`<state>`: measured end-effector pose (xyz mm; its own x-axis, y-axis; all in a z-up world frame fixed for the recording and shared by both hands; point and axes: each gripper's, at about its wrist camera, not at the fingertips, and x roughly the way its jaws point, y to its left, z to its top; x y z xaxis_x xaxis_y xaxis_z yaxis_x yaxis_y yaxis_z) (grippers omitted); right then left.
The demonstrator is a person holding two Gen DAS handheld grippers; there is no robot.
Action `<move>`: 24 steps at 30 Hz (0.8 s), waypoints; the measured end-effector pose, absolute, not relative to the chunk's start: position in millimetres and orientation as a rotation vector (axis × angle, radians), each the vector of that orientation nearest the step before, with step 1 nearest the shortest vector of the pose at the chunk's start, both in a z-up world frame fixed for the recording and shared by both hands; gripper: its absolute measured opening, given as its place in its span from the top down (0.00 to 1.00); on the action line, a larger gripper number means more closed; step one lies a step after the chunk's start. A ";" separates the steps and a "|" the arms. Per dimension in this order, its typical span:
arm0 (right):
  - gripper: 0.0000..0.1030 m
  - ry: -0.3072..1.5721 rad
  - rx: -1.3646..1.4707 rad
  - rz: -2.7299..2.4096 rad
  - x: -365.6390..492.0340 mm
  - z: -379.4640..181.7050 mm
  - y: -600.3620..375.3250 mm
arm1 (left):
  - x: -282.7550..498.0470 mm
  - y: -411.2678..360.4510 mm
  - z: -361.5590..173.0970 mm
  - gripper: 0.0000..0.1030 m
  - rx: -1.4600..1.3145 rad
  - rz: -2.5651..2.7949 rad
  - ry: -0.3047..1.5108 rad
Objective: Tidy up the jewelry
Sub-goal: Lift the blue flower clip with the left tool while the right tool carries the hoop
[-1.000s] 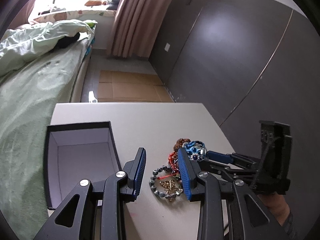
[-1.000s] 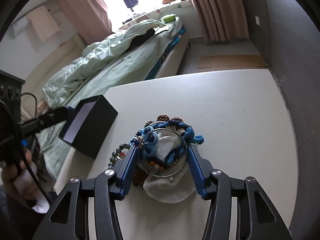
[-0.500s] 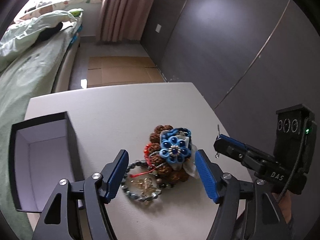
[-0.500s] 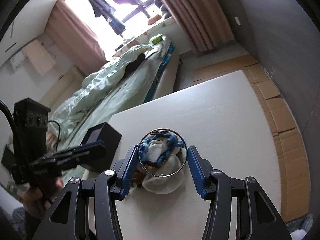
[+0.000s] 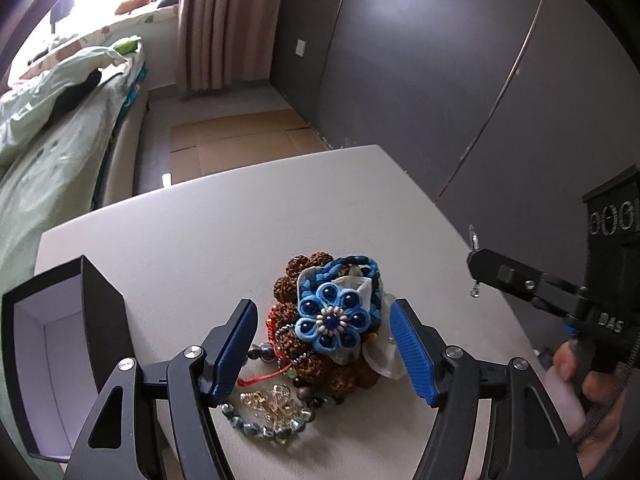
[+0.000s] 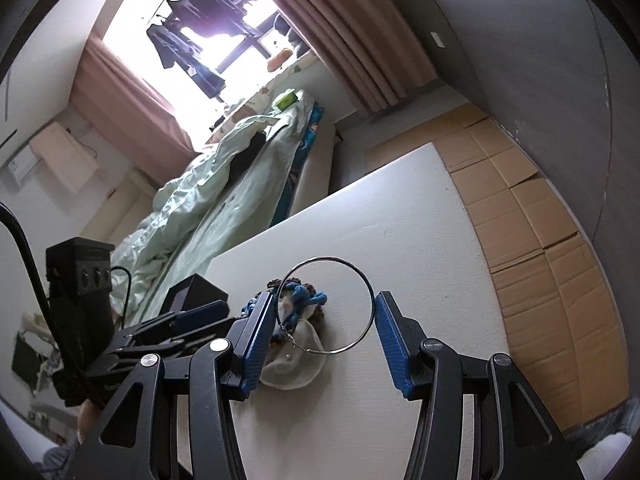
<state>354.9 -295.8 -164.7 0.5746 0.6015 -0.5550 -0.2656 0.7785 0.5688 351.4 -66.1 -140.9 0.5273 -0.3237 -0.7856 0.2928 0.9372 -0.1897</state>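
A heap of jewelry lies on the white table (image 5: 208, 248): a blue fabric flower bracelet (image 5: 332, 320) on top, brown seed beads (image 5: 304, 272), a grey bead bracelet (image 5: 256, 430) and a gold piece (image 5: 272, 398). My left gripper (image 5: 324, 350) is open, its fingers on either side of the heap. My right gripper (image 6: 325, 338) is shut on a thin silver hoop (image 6: 370, 304) and holds it above the table, right of the heap (image 6: 298, 300). In the left wrist view the right gripper (image 5: 474, 268) shows edge-on with the hoop.
An open black jewelry box (image 5: 60, 360) with a pale lining stands at the table's left; it also shows in the right wrist view (image 6: 192, 292). A bed with green covers (image 5: 48, 128) lies beyond the left edge. Cardboard sheets (image 6: 532, 216) cover the floor. A dark wardrobe (image 5: 480, 80) stands right.
My right gripper has lifted the silver hoop off the heap and moved it up and right. My left gripper has opened wider and moved to straddle the heap.
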 end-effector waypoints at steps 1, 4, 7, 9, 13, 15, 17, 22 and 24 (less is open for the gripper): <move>0.50 0.811 0.455 0.529 354.2 -164.8 -294.8 | 352.4 -67.6 -142.1 0.32 -0.026 -0.371 0.949; 0.50 0.817 0.457 0.531 355.3 -166.5 -294.5 | 355.0 -71.0 -146.4 0.45 0.000 -0.371 0.965; 0.50 0.825 0.458 0.532 356.9 -167.9 -292.9 | 356.9 -68.0 -148.3 0.60 0.008 -0.361 0.978; 0.50 0.827 0.455 0.536 357.2 -168.1 -291.4 | 357.1 -65.6 -146.0 0.63 0.001 -0.362 0.986; 0.50 0.822 0.445 0.543 354.7 -167.2 -289.2 | 354.8 -59.4 -133.5 0.63 -0.010 -0.366 0.968; 0.50 0.813 0.448 0.546 353.2 -165.5 -289.3 | 353.9 -55.4 -125.5 0.63 -0.019 -0.367 0.954; 0.50 0.805 0.450 0.550 350.5 -164.8 -291.5 | 352.8 -48.6 -115.0 0.63 -0.034 -0.371 0.941; 0.50 0.784 0.434 0.568 346.9 -158.1 -284.1 | 349.4 -36.9 -90.9 0.63 -0.063 -0.395 0.905; 0.50 0.776 0.439 0.581 345.7 -155.2 -280.3 | 346.7 -31.5 -81.8 0.63 -0.066 -0.397 0.889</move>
<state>345.7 -280.3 -155.2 0.5732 0.6319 -0.5216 -0.3222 0.7592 0.5656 346.7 -31.5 -81.8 0.5623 -0.3639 -0.7425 0.3096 0.9253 -0.2190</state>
